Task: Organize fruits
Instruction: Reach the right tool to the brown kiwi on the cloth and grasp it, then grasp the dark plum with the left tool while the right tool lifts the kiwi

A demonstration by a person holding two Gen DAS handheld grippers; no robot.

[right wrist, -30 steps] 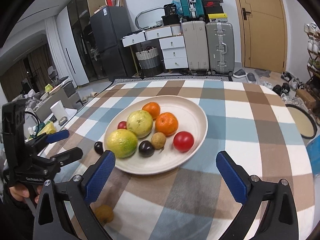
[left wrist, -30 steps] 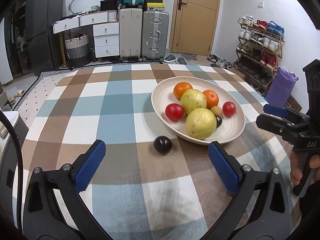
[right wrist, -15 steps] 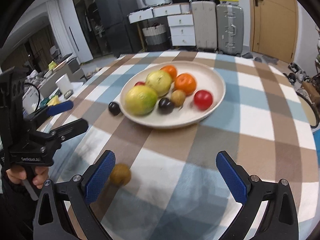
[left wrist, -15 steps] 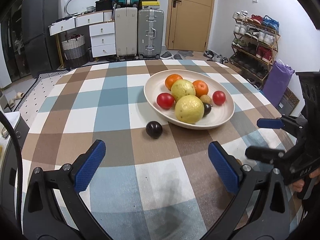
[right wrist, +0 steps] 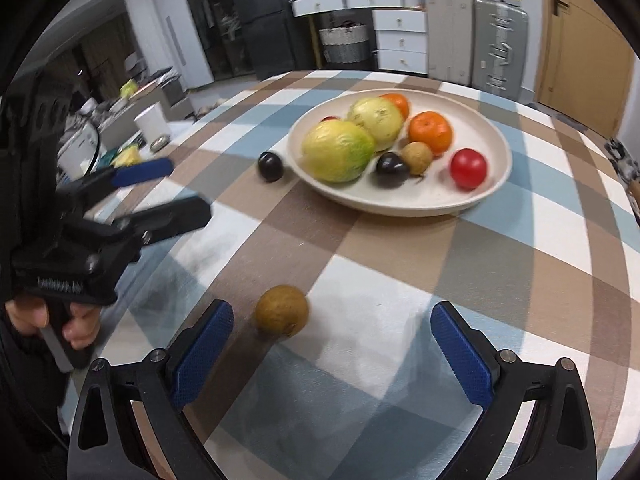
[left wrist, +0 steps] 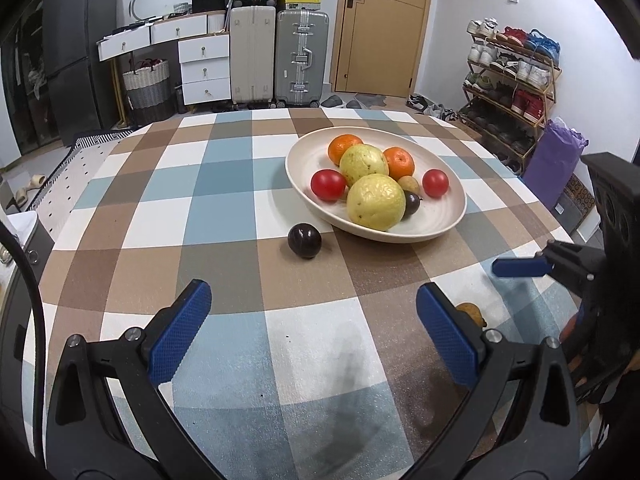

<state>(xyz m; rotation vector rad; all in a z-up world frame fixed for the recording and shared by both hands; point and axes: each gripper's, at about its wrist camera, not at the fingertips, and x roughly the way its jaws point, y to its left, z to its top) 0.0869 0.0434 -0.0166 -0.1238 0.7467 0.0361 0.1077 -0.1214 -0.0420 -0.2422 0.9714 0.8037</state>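
Observation:
A cream plate [left wrist: 448, 222] [right wrist: 492, 136] on the checked tablecloth holds two yellow-green guavas, two oranges, two red tomatoes, a dark plum and a small brown fruit. A dark plum [left wrist: 305, 240] [right wrist: 270, 166] lies on the cloth beside the plate. A small brown fruit [right wrist: 282, 310] [left wrist: 471, 312] lies loose near the table's front. My left gripper [left wrist: 312, 330] is open and empty, well short of the plum. My right gripper [right wrist: 332, 344] is open and empty, with the brown fruit just ahead between its fingers, nearer the left one.
The round table's edge [left wrist: 556, 224] drops off on the right toward a shoe rack [left wrist: 508, 84]. Suitcases [left wrist: 302, 56], drawers and a door stand beyond the far edge. A side table with a white cup [right wrist: 152, 122] stands left of the table.
Both grippers have pulled back toward the table's front. The right gripper has swung left and lower, so the loose brown fruit now sits between its fingers. No fruit has moved.

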